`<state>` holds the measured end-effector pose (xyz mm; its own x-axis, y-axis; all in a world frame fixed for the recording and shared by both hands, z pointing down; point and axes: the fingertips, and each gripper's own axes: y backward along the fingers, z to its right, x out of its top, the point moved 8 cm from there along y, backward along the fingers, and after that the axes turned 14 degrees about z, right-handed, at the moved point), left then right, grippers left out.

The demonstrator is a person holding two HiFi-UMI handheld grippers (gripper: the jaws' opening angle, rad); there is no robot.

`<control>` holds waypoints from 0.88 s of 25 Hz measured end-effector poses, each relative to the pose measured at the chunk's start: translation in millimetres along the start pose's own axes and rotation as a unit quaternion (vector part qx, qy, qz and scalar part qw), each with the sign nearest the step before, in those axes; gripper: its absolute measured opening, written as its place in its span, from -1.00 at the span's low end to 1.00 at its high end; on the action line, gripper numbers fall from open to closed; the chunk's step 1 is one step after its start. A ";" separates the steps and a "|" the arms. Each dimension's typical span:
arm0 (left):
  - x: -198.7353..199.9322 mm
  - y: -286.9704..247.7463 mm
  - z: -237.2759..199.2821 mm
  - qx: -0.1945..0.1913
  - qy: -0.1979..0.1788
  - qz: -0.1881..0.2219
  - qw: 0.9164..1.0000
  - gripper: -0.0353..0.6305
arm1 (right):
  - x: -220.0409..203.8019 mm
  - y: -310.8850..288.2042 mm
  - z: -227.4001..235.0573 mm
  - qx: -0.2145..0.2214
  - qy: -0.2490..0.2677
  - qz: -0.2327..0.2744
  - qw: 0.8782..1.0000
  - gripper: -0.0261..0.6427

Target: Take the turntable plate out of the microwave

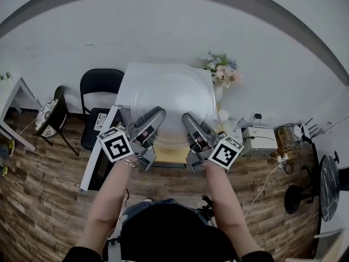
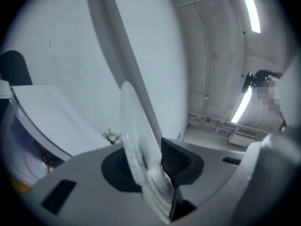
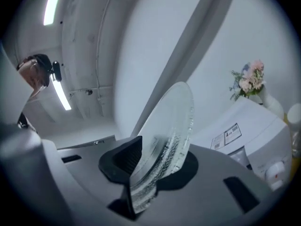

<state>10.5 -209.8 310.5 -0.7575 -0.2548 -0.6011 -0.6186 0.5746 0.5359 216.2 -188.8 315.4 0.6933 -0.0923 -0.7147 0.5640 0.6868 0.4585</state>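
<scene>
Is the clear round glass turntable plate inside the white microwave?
No: the left hand-held gripper and right hand-held gripper hold the plate raised outside the microwave.

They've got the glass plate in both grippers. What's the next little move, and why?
Probably lower it onto the microwave: the left gripper and right gripper each clamp the glass plate by its near rim, holding it in the air above.

The person's left forearm and right forearm reach forward side by side, with the 2 grippers angled in toward each other. The left gripper and right gripper each clamp the near rim of the glass turntable plate (pads pressed on the glass).
</scene>
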 end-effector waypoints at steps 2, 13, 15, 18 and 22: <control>3.4 -3.1 -0.6 -0.008 -0.008 0.001 1.000 -0.53 | 2.3 -4.5 -2.2 0.005 0.035 0.001 0.999 -0.58; 19.7 -13.4 -3.9 -0.025 -0.151 0.003 0.988 -0.47 | 4.8 -20.5 -6.3 0.046 0.141 0.020 0.989 -0.49; 20.0 -12.3 -2.8 -0.030 -0.171 0.010 0.985 -0.47 | 5.6 -21.1 -9.0 0.058 0.164 0.024 0.984 -0.47; 21.4 -11.3 1.6 -0.044 -0.194 0.026 0.980 -0.45 | 8.1 -22.2 -12.9 0.076 0.189 0.031 0.979 -0.46; 23.2 -13.8 3.9 -0.057 -0.221 0.037 0.973 -0.44 | 11.7 -24.9 -13.8 0.086 0.216 0.037 0.972 -0.42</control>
<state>2.2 -220.6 286.9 -0.6527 0.1571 -0.7411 -0.6039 0.4828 0.6342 204.0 -197.0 288.3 0.5031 0.2905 -0.8139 0.6120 0.5451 0.5729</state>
